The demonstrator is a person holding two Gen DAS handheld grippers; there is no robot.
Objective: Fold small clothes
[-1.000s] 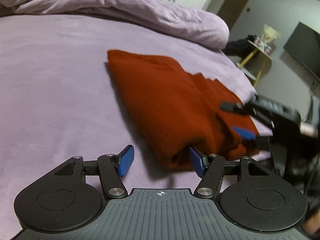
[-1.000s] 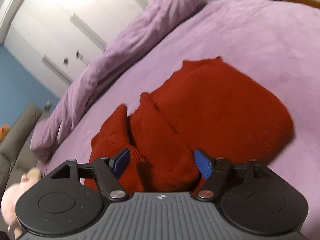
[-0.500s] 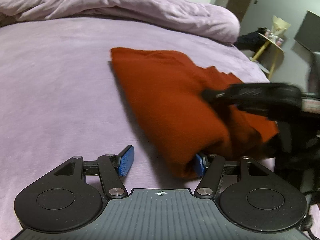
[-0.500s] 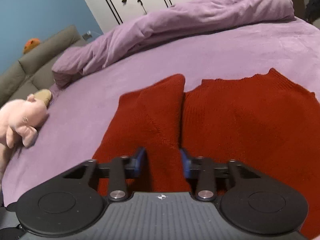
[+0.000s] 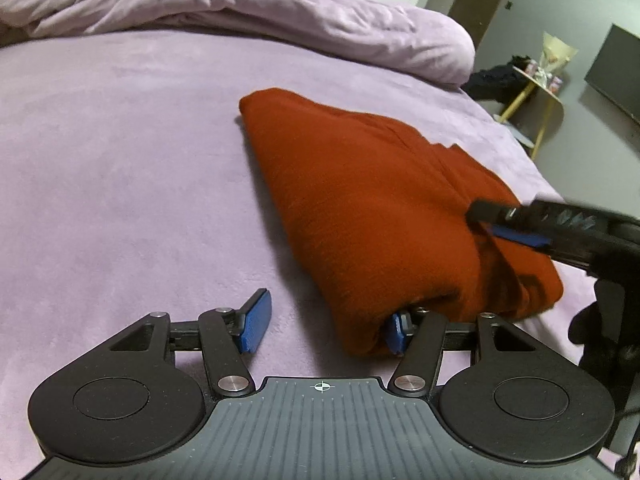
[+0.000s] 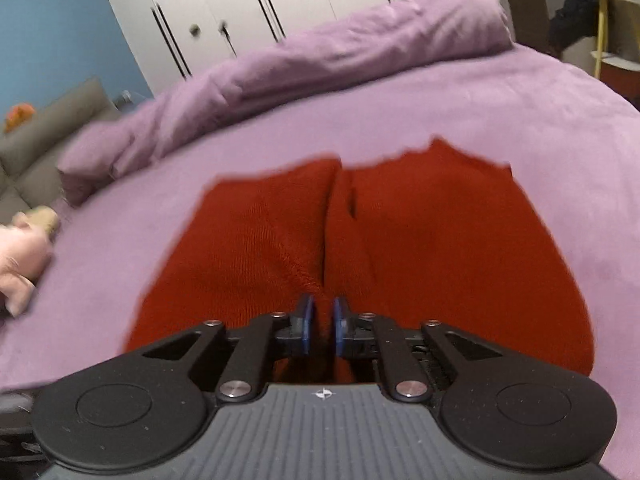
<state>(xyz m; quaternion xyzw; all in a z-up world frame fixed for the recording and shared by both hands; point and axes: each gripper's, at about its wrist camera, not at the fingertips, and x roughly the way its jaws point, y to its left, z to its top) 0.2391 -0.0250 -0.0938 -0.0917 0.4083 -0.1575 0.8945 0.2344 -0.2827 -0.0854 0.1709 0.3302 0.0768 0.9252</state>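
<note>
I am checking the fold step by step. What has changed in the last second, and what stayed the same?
The right gripper went from open to nearly shut, pinching a ridge of the red sweater at its centre fold. The left gripper stayed open at the sweater's near edge. The sweater stayed folded on the purple bed.

Both views sit low and close over the bed [image 5: 120,168]. The left wrist faces the red garment [image 5: 380,208] from one end, towards the duvet [image 5: 248,12]. The right wrist looks across the same garment towards the wardrobe [image 6: 248,12].
</note>
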